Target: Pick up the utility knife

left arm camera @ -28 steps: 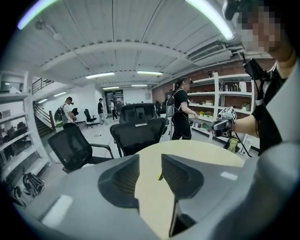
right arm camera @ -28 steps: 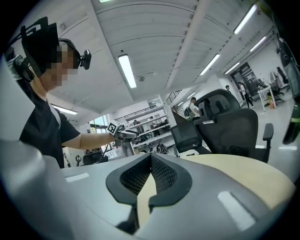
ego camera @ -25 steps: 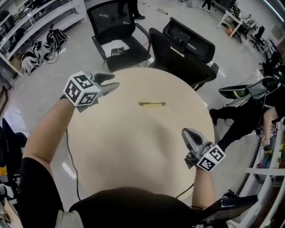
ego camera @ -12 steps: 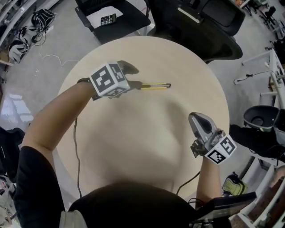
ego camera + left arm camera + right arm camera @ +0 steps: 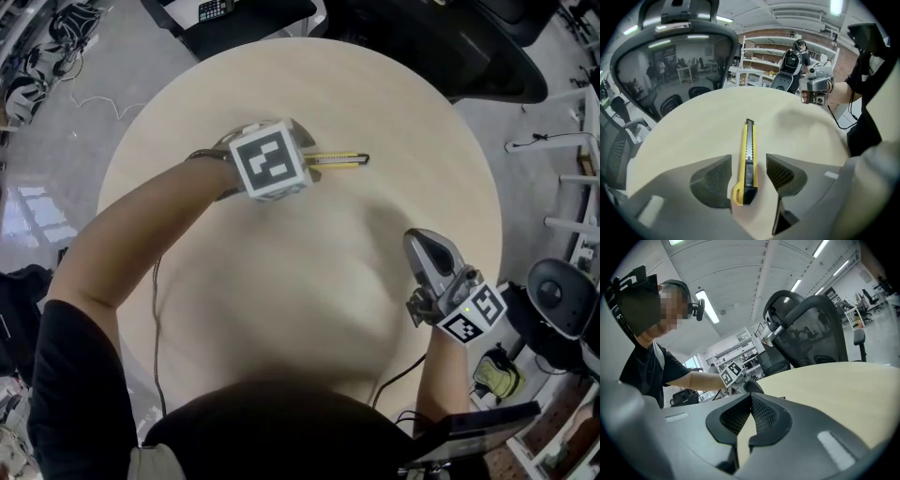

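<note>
**Q:** What's nearest you?

**Me:** My right tongs (image 5: 419, 240), by the near-right edge of the round pale counter (image 5: 281, 309). Their jaws are together, tips meeting, with nothing caught between them (only bare counter shows through the slot lower down). Their marker cube (image 5: 473, 314) sits back at the counter's rim. Whether the tongs rest on the surface I can't tell.

**Q:** And the left?

**Me:** Further in, past the counter's middle. My left tongs (image 5: 748, 165) are angled down at the surface, and their cube (image 5: 272, 159) hides the jaws from the head view. In their own view the jaws stand wide apart, and they have just been opening.

**Q:** Anything between them?

**Me:** The utility knife (image 5: 749, 136). It lies flat in the far half of the counter, short of the far edge. Its black butt end with the yellow loop sits in the gap between my two pads (image 5: 780, 171). Bare counter shows on both sides of it, so neither pad touches it. The yellow body runs straight away from the tongs, toward the right edge in the head view.

**Q:** Beyond that?

**Me:** A black mesh-backed office chair (image 5: 670, 61) stands off the counter's far edge.
</note>
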Demonstrator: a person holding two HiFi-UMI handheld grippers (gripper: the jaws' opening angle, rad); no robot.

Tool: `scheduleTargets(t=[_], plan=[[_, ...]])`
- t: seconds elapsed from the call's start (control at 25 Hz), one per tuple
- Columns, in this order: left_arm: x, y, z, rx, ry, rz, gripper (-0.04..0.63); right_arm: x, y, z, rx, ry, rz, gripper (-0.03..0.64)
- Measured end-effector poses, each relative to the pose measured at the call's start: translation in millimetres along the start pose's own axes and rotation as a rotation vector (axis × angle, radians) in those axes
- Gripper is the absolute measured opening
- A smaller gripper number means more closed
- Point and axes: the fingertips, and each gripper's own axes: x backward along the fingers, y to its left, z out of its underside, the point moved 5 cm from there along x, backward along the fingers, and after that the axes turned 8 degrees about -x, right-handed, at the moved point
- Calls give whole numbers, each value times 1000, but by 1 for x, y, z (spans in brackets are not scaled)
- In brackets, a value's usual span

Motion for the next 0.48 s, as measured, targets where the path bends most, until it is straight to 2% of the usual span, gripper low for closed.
scheduleTargets(t=[0.16, 0.48], plan=[[-9, 3, 4, 7, 45, -14, 209, 1, 0, 0, -8, 8, 2, 15], [-7, 0, 18, 7, 33, -52, 117, -2, 17, 12, 2, 3, 9, 15]])
